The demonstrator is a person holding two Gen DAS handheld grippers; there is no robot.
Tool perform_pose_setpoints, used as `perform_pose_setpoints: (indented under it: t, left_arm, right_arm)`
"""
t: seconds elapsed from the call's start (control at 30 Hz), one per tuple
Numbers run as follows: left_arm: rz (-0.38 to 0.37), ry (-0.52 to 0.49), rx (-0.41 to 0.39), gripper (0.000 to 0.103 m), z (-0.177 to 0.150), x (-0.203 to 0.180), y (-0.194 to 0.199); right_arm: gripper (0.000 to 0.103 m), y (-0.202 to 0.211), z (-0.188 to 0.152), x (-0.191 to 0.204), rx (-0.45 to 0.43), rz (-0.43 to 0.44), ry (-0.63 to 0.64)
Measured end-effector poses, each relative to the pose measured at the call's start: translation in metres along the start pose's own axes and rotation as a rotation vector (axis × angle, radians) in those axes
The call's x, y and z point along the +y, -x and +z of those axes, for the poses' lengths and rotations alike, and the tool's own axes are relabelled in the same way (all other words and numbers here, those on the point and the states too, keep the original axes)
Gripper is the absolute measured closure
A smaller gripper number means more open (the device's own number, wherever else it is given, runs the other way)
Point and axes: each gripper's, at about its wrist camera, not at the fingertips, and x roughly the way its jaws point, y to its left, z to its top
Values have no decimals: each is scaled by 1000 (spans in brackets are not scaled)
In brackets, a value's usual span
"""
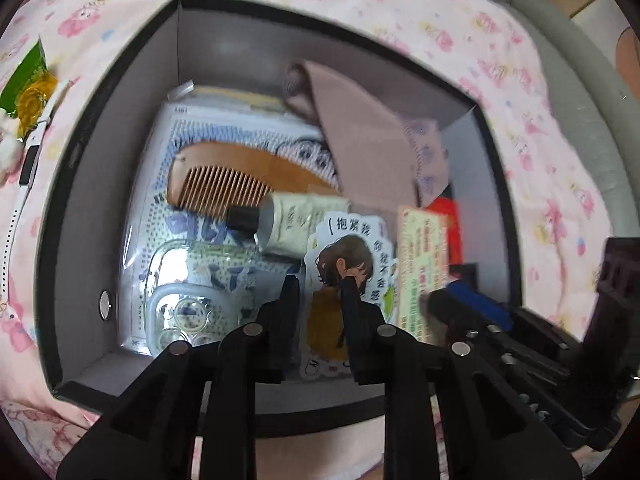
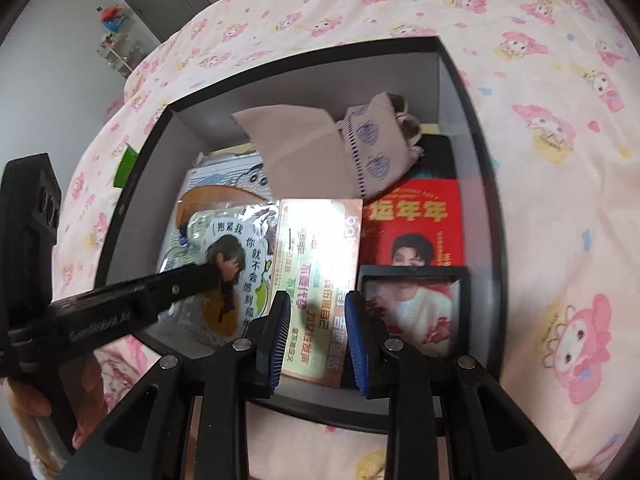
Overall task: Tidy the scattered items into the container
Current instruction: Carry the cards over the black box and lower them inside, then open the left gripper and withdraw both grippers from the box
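A: Well, we have most of it in the box (image 1: 120,128) on the bed (image 2: 540,80); comb (image 1: 224,172), tube (image 1: 296,220), sticker (image 1: 344,280), card (image 2: 316,272), frame (image 2: 416,308) all lie inside.

B: And our tongs?

A: Left tongs (image 1: 320,292) slightly parted over the sticker, gripping nothing; right tongs (image 2: 318,320) part open above the card, empty too.

B: What's left?

A: The green packet (image 1: 28,80) and white band (image 1: 24,184) outside the box.

The cartoon sticker (image 2: 236,276) reads "抱紧我 你就不会感到孤单". The red booklet (image 2: 416,216) shows "运年年". Print on the pale card (image 2: 316,280) is too blurred.
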Motion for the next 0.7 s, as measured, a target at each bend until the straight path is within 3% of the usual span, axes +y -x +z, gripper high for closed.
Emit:
perform_pose_setpoints:
  t: [0.1,0.33,0.5,0.7]
  left_arm:
    - [-2,-3,-33,84,1,0,9]
    - [9,-59,47,84,1,-7,-7]
    - [-43,-107,-48,82,-10,-19,28]
    - [-104,-156,-115,75,-31,-33,65]
  right_arm:
    - [79,-1,0,0,-3,5,4]
    - [78,-5,1,10,2,-10,49]
    - [78,6,-5,13,-28,-76,66]
    - [77,47,-9,33,-144,-81,96]
